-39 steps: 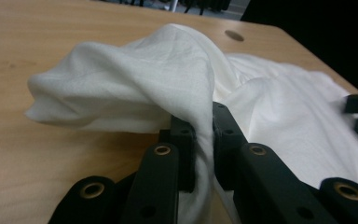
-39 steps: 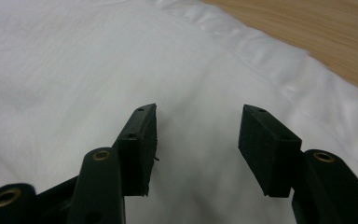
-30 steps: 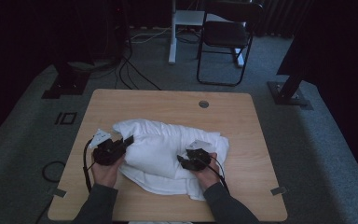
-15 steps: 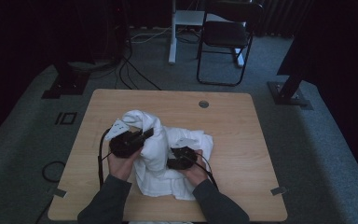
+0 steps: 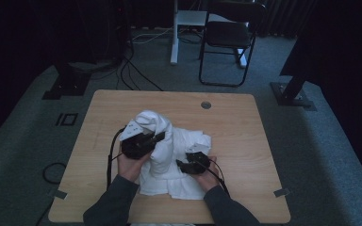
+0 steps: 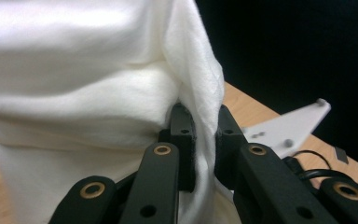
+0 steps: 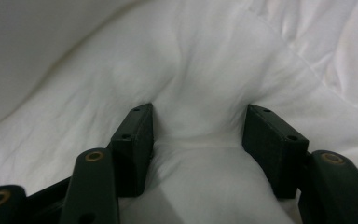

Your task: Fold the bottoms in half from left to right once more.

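A white cloth (image 5: 188, 188) lies bunched on the wooden table (image 5: 245, 127). My left gripper (image 5: 162, 136) is shut on a fold of it and holds it up in a tall hump. In the left gripper view the fabric (image 6: 98, 93) is pinched thin between the two black pads (image 6: 182, 135) of the left gripper (image 6: 204, 121). My right gripper (image 5: 179, 165) rests on the lower part of the cloth, close to the hump. Its jaws have just been opening. In the right gripper view they stand wide apart, and a soft bulge of cloth (image 7: 200, 93) lies between the tips of the right gripper (image 7: 198, 121).
A round cable hole (image 5: 206, 105) sits near the table's far edge. Beyond the table stand a black chair (image 5: 226, 37), a white post (image 5: 174, 33) and dark stand bases on the carpet. The right gripper's grey plate (image 6: 298, 126) is in the left gripper view.
The left gripper has carried its fold rightward toward the table's middle. The cloth, spread wide before, now stands gathered in a narrow hump. The right gripper ends close to where it began.
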### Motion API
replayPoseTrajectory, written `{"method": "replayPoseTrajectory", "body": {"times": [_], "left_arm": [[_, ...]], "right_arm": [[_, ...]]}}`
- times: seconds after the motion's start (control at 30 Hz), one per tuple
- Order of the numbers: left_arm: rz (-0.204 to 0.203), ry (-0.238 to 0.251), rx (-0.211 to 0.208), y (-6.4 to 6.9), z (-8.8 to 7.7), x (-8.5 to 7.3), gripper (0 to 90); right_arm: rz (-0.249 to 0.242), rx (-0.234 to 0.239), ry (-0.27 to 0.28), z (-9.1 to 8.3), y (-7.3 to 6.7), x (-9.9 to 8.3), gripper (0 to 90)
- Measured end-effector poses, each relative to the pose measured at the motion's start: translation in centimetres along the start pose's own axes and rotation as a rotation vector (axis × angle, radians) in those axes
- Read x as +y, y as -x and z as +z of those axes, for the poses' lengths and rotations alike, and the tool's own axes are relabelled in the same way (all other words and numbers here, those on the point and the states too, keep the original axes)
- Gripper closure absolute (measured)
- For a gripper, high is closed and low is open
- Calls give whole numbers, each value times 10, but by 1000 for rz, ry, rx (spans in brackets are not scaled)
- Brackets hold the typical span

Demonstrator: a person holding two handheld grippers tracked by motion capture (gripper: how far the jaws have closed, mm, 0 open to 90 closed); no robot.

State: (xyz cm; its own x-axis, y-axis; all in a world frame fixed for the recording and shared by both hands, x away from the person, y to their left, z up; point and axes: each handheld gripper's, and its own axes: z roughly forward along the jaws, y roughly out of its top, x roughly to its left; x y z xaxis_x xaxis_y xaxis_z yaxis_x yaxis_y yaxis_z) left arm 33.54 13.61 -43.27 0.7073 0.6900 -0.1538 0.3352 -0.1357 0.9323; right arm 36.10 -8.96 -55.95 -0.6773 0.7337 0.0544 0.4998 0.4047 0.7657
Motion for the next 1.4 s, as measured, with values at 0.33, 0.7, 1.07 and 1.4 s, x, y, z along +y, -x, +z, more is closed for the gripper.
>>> {"method": "replayPoseTrajectory", "body": {"times": [0.33,0.7,1.07,1.4], "left_arm": [[24,-128,-62,18,49,-22,823],[21,-331,-136,38,121,-76,817],[6,-314,-155,39,114,-71,629],[98,-86,31,20,33,-5,509]], "right_arm": [[139,136,115,-70,72,-8,420],[234,128,222,-96,98,-16,389],[127,164,224,-80,75,35,453],[183,113,136,-46,93,36,811]]}}
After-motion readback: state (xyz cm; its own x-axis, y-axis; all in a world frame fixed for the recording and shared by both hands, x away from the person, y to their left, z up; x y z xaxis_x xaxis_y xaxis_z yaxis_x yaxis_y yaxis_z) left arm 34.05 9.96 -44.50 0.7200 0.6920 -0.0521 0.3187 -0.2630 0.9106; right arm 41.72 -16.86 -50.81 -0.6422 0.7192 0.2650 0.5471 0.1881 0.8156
